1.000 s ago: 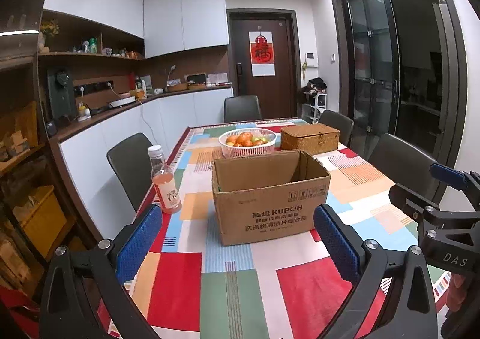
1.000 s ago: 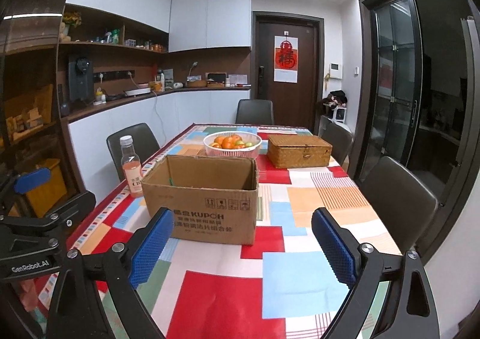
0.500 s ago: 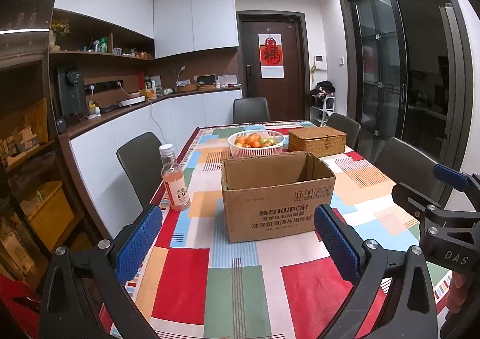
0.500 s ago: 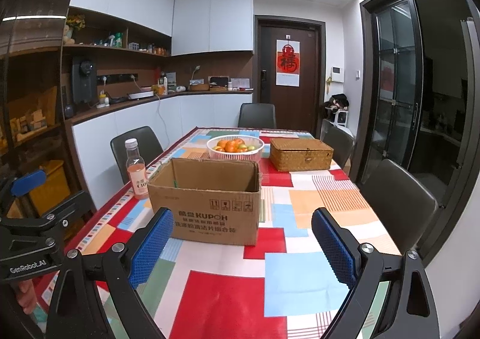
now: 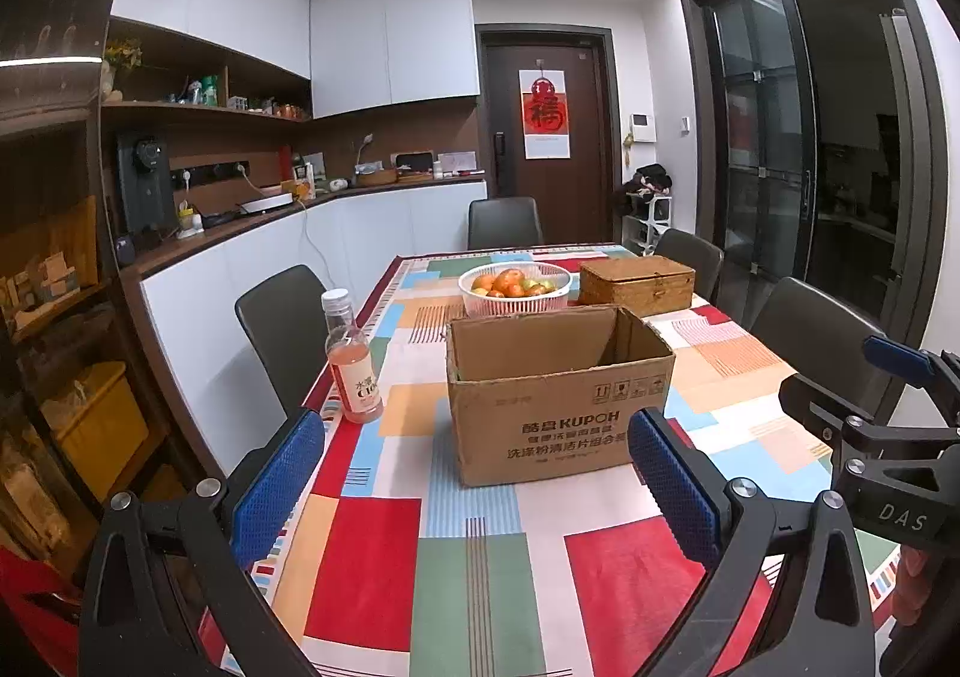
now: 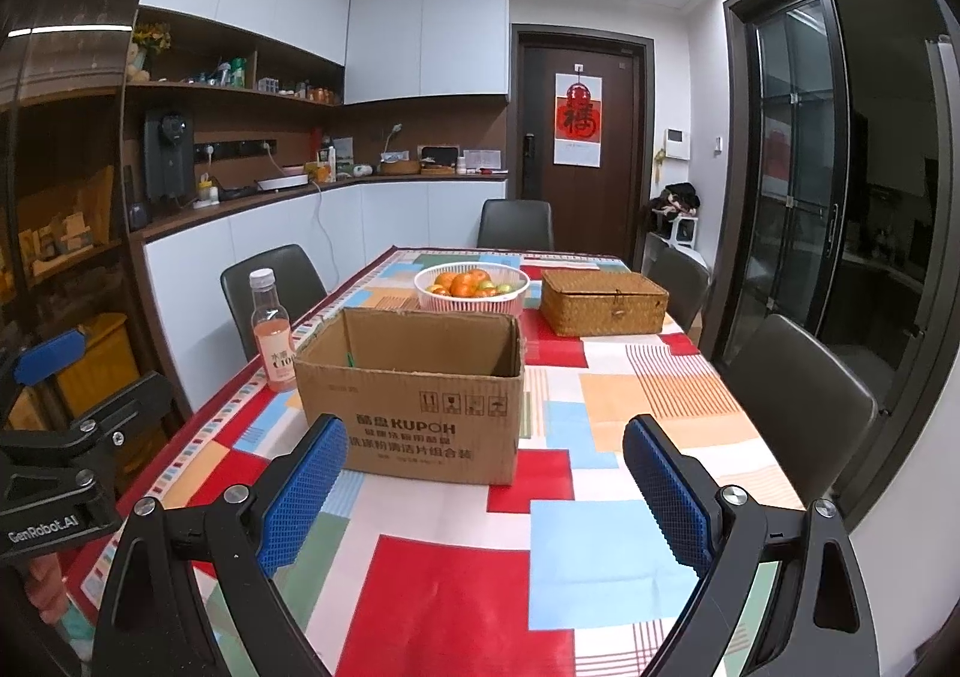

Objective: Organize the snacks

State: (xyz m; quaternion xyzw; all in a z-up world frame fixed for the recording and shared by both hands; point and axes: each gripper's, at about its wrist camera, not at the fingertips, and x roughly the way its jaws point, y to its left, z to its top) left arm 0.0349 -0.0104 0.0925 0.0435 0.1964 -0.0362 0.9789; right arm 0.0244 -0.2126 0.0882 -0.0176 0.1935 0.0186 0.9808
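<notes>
An open brown cardboard box (image 5: 558, 395) (image 6: 414, 395) stands on the colourful tablecloth (image 5: 468, 545) (image 6: 456, 575) in the middle of the table. Its contents are hidden. A pink drink bottle (image 5: 353, 359) (image 6: 273, 332) stands upright left of the box. A white basket of oranges and apples (image 5: 515, 287) (image 6: 471, 287) and a closed wicker box (image 5: 636, 284) (image 6: 603, 300) sit behind the cardboard box. My left gripper (image 5: 474, 491) is open and empty, held before the box. My right gripper (image 6: 483, 488) is open and empty, also short of the box.
Dark chairs (image 5: 282, 329) (image 6: 798, 395) stand around the table. A white counter with appliances (image 5: 270, 221) runs along the left wall. Shelves (image 5: 60, 281) stand at the near left. A dark door (image 6: 579, 161) is at the back.
Both grippers have drawn back and risen a little, so the box and bottle look slightly farther. Both stay open and empty. Nothing on the table has moved.
</notes>
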